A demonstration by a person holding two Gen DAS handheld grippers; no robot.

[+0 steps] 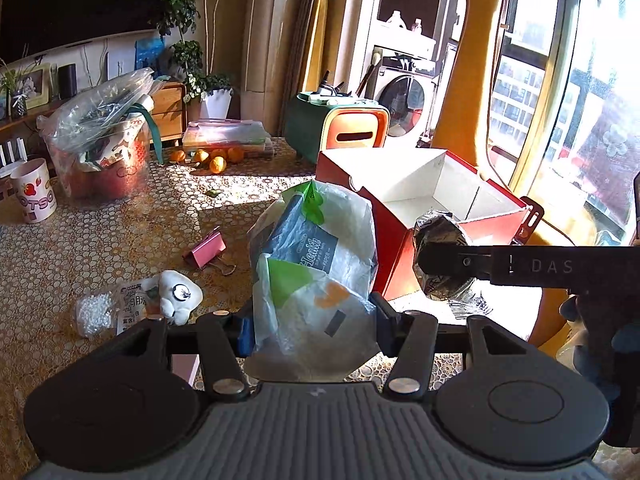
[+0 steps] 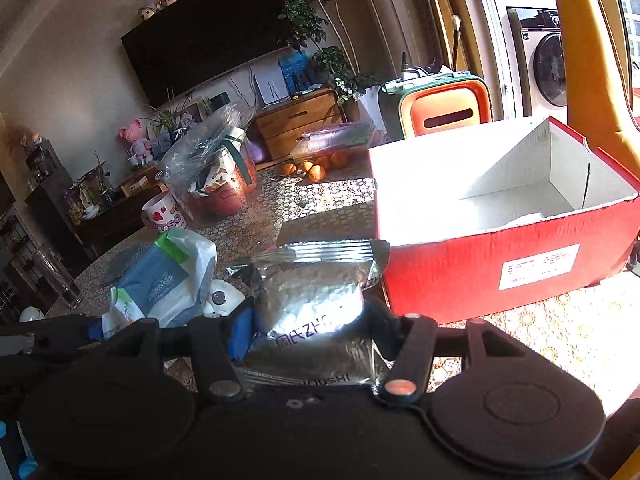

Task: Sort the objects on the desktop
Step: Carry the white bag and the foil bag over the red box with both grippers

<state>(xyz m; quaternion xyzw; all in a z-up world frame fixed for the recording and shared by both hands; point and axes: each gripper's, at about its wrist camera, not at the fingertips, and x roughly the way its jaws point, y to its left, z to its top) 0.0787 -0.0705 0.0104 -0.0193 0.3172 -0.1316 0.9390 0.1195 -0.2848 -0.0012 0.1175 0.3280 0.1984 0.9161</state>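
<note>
Covering most of both views is a table (image 1: 120, 220) under a patterned, honeycomb-print cloth, with sun falling across its middle. Standing open at the table's window-side edge is a red cardboard box (image 2: 500, 264) with a white inside and a white label on its near wall; nothing shows on the part of its floor that can be seen. At the far left corner a clear plastic tub (image 1: 100, 160) stuffed with bags stands just beside a white mug (image 1: 34, 192) with red lettering. Along the far edge lie a flat stack of packets (image 1: 228, 136) and, in front of it, a few oranges (image 1: 218, 164).

Lifted clear of the cloth, a tissue pack (image 1: 312, 264) in white, blue and green wrapping sits pinched between the pads of the left gripper (image 1: 316, 320), just short of the box's near corner. The right gripper (image 2: 308, 332) clamps a silver foil packet (image 2: 312, 300) the same way, its top seam level with the box's near-left corner; in the left wrist view this packet hangs at the box's near wall, gripped from the side.

Resting on the cloth toward the near left are a small clear bag of white pellets (image 1: 104, 312), a white soft toy figure (image 1: 176, 296) touching it, and a pink binder clip (image 1: 208, 248) a little further in.
</note>
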